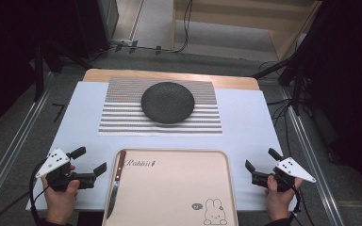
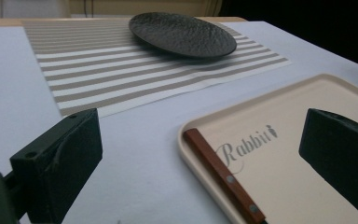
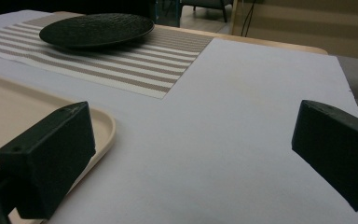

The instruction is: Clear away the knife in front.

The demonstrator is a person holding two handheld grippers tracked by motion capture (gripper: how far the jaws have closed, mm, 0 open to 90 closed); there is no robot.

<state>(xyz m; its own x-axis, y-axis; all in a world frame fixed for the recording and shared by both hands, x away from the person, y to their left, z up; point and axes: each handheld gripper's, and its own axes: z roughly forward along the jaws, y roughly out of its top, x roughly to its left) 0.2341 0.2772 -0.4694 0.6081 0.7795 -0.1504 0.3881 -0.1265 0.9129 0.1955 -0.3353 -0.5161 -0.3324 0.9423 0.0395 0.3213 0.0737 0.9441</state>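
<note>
A knife with a brown wooden handle lies along the left edge of the beige tray, blade toward me. My left gripper is just left of the tray, open, with nothing between its jaws. Right of the tray, over the white sheet, my right gripper is open and empty too. A dark round plate sits on the striped placemat at the back. The tray's bare surface carries the word "Rabbit".
A white sheet covers the wooden table. The tray's rounded corner lies left of my right gripper, with the plate beyond it. Cables and dark stands surround the table on the floor.
</note>
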